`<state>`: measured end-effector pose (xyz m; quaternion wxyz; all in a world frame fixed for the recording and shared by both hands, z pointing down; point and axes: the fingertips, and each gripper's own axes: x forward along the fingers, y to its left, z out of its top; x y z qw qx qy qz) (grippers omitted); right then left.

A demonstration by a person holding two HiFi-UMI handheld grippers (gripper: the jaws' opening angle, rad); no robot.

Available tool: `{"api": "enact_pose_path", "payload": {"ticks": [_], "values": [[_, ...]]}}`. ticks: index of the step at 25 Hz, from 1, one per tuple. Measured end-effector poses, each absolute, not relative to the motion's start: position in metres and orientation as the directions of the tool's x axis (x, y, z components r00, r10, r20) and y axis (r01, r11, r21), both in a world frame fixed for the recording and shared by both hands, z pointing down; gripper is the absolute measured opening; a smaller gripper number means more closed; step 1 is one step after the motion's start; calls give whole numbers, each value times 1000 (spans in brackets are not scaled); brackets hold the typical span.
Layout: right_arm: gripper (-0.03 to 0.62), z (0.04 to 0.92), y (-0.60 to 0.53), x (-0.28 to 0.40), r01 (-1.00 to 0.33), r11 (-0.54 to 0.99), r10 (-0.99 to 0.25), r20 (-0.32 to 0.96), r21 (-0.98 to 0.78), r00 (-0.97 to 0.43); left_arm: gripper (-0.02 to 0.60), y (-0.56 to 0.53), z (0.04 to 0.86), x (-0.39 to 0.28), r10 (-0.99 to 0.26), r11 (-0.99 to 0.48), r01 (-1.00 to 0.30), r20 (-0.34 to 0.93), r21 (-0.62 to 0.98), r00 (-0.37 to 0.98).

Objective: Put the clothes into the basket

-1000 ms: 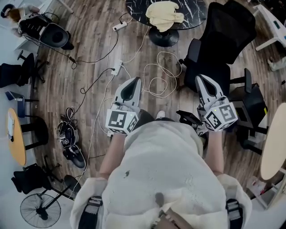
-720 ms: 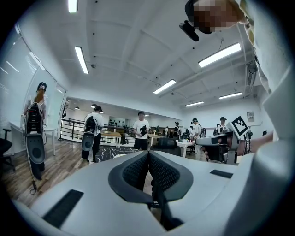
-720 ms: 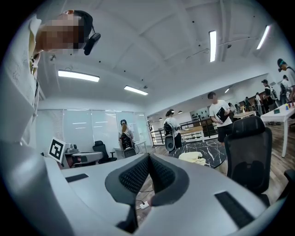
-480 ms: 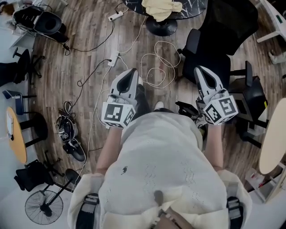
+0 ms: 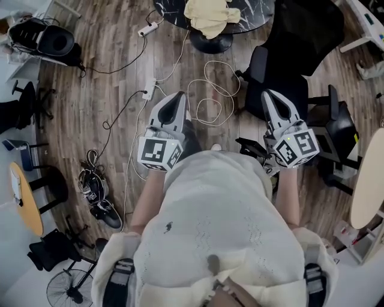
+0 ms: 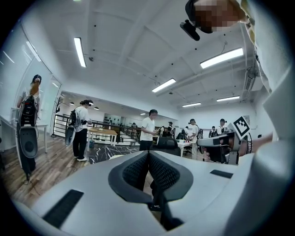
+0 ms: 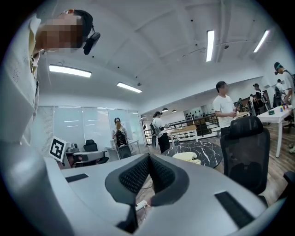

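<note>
A heap of pale yellow clothes (image 5: 210,15) lies on a round dark marble table (image 5: 255,15) at the top of the head view. It also shows as a pale heap (image 7: 186,156) past the jaws in the right gripper view. My left gripper (image 5: 178,96) is held out level over the wooden floor, well short of the table. It is shut with nothing between its jaws (image 6: 148,154). My right gripper (image 5: 268,95) is held alongside, by the black chair. It too is shut and empty (image 7: 148,157).
A black office chair (image 5: 300,36) stands right of the table, with another dark seat (image 5: 339,135) lower down. Cables (image 5: 210,90) and a power strip (image 5: 148,90) lie on the floor ahead. At the left are shoes (image 5: 99,198) and a fan (image 5: 66,288). Several people stand in the room.
Both grippers have moved forward toward the table, and the shoes and fan at the left have slid down the picture. Both jaws stay shut and empty.
</note>
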<state>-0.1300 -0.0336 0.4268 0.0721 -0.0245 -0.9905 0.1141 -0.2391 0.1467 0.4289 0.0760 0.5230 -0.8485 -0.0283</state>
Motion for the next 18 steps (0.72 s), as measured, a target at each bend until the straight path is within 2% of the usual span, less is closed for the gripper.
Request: {"api": "enact_pose_path", "payload": {"ticks": [8,18], "values": [[8,432,-52,-201,-38,964,9,175,-264,-985,21,120,423,-331,-909,414,-899,107,143,-402],[8,427,-63,-293,-142,955,-93,191,-260,-977,21,99,428,-432,-953,296,-945,116,138,-282]]}}
